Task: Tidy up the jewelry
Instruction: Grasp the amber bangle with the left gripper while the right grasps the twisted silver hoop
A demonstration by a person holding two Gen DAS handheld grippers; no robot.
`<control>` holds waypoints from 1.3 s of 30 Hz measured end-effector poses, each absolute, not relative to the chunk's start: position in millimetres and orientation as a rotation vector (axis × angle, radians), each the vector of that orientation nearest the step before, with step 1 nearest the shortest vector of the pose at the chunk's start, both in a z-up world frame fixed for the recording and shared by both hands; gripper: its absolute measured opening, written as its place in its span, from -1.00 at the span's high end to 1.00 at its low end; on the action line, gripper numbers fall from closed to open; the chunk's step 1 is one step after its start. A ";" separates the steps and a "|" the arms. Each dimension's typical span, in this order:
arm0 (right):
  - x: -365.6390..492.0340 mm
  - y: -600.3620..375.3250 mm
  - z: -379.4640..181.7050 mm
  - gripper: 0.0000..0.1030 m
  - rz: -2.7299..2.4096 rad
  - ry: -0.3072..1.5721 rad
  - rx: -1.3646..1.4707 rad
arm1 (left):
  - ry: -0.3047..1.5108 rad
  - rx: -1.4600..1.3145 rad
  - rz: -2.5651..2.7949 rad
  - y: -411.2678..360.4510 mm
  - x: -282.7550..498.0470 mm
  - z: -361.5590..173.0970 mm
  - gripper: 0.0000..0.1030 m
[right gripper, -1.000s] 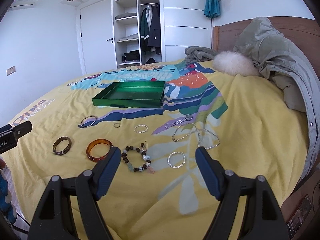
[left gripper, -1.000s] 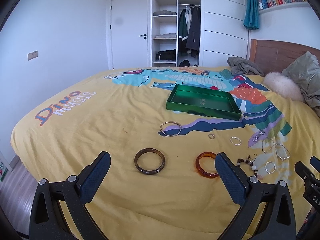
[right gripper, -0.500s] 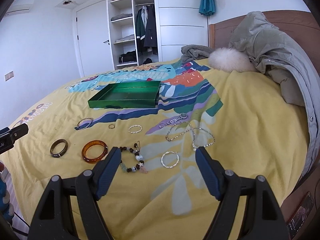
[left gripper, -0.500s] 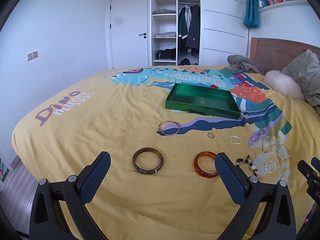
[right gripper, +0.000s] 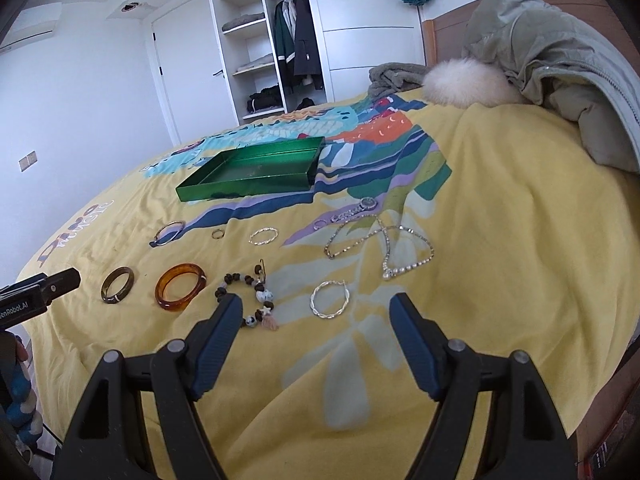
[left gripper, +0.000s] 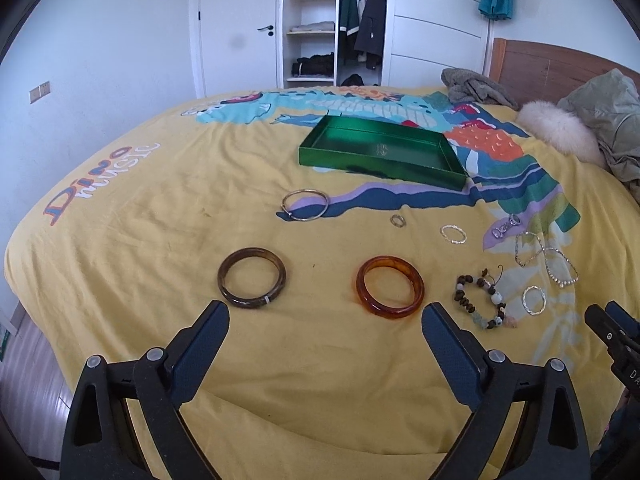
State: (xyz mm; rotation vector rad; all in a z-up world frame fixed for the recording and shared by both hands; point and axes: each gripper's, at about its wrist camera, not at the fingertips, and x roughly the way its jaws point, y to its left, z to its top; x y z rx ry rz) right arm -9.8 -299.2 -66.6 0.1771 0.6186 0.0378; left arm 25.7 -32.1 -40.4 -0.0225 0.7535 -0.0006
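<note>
Both grippers lowered toward yellow bedspread point(left gripper: 160, 208), splayed, empty; wardrobe point(left gripper: 336, 20) behind.

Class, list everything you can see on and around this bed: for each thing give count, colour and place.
tray: one, green, mid-bed, nothing visible inside
bangles: two, dark brown and amber, side by side near the front edge
thin bangle: one, silver, before the tray
small ring: one, metallic, right of thin bangle
beaded bracelet: one, brown and pale beads, right of amber bangle
twisted hoops: two, silver
necklaces: two, sparkly silver, crossing
watch: one, silver
jacket: one, olive, by headboard
left claw: open
right claw: open
</note>
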 end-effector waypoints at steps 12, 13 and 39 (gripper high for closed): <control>39.6 -315.1 -104.3 -0.13 0.120 0.727 0.200 | 0.914 -0.004 -0.064 -56.3 102.5 -86.3 -0.42; 43.9 -314.4 -106.3 -0.13 0.129 0.734 0.195 | 0.933 -0.011 -0.064 -56.5 109.2 -91.7 -0.37; 91.2 -291.1 -136.6 0.30 0.099 0.894 -0.063 | 1.076 0.030 -0.084 -74.1 149.1 -132.4 0.30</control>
